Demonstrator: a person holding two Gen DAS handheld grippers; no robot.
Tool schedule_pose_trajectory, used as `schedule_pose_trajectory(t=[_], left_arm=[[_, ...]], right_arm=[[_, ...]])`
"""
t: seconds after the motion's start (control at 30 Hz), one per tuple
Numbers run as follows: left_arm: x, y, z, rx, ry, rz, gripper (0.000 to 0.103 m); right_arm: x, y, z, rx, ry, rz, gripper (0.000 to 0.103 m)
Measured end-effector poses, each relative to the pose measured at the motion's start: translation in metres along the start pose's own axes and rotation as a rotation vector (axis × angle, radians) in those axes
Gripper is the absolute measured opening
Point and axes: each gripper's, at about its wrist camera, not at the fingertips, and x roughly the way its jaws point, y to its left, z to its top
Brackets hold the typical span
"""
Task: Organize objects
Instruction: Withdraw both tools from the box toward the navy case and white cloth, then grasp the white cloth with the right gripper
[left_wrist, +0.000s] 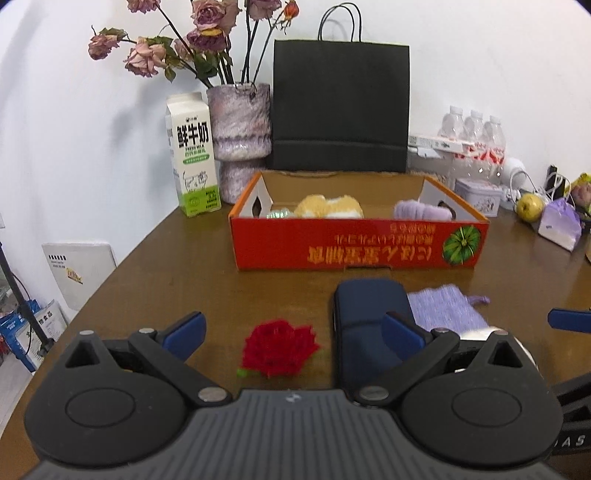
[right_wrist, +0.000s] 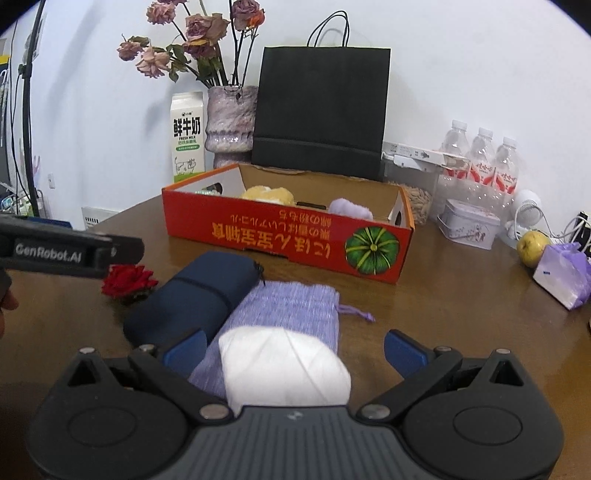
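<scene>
Brown table (left_wrist: 155, 280): one red box (left_wrist: 358, 242) holding three soft items; both grippers, left (left_wrist: 291, 330) and right (right_wrist: 293, 349), open, empty.

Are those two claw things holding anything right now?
No. The left gripper is open over the red flower; the right gripper is open around the white roll.

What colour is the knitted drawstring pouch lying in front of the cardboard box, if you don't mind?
Light purple; the knitted drawstring pouch shows best in the right wrist view.
</scene>
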Motion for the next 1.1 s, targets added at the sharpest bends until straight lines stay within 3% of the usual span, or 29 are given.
schedule_pose_trajectory(t=[0.4, 0.67, 0.8, 0.97, 1.1], left_arm=[[-0.02, 0.011, -0.023, -0.014, 0.049, -0.003, 0.103], [-0.026, 0.02, -0.034, -0.028, 0.079, 0.002, 0.103], [-0.027, 0.025, -0.034, -0.033, 0.08, 0.01, 0.103], [-0.026, 0.03, -0.035, -0.034, 0.085, 0.021, 0.103], [-0.023, 0.033, -0.033, -0.022, 0.082, 0.023, 0.103]], right_arm=[[0.004, 0.005, -0.026, -0.015, 0.095, -0.022, 0.103], [0.011, -0.003, -0.026, 0.043, 0.134, 0.019, 0.1], [0.006, -0.002, -0.027, 0.054, 0.106, 0.036, 0.07], [0.0, 0.0, -0.028, 0.06, 0.084, 0.034, 0.06], [-0.013, 0.002, -0.029, 0.056, 0.016, 0.023, 0.041]])
